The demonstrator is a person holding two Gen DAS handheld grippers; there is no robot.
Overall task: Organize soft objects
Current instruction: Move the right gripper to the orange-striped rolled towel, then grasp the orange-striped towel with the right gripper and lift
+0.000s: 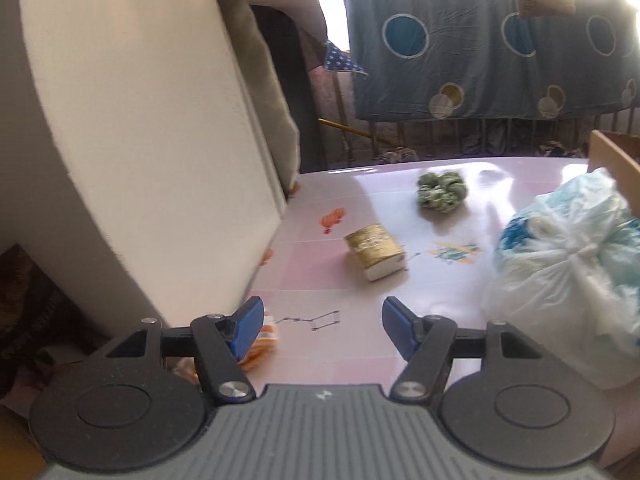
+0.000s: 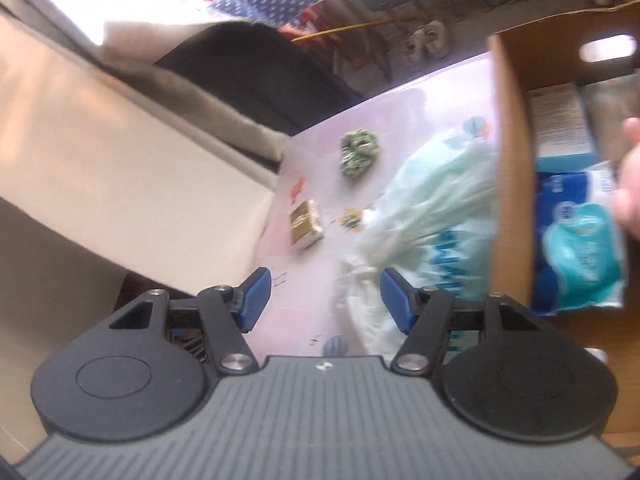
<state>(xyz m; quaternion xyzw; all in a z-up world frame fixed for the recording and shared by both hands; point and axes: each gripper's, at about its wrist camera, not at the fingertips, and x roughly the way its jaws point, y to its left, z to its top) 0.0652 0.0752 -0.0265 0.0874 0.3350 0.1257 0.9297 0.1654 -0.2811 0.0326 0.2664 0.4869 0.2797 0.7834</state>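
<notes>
Soft green knitted scrunchie (image 1: 442,192) lies on the pink table (image 1: 320,272) toward its far edge, apart from everything else. Nearer the middle of the table sits a gold-wrapped tissue pack (image 1: 376,251), tilted, with its white end facing the near edge. A bulky translucent plastic bag (image 1: 568,280), white with blue print, rests along the table's right side, touching the cardboard box (image 2: 512,168) that stands at the right edge. Inside that box lie a blue and teal soft pack (image 2: 580,248) and a paler blue carton (image 2: 560,120) behind it; a person's hand (image 2: 630,184) shows at the right margin of the right wrist view, over the box, blurred. A small orange-and-white soft thing (image 1: 262,344) lies near the table's near-left corner, partly hidden behind one blue finger of the left gripper (image 1: 320,332).

That left gripper's jaws stand apart at a middling width with nothing between them, above the near part of the table. The right gripper (image 2: 324,300) is likewise parted about halfway and holds nothing; its right finger overlaps the plastic bag in view, though whether it touches I cannot tell.

Along the table's left edge stands a large cream cushion or mattress (image 1: 140,140). Beyond the far edge a blue blanket with circles (image 1: 480,40) hangs over a railing.
</notes>
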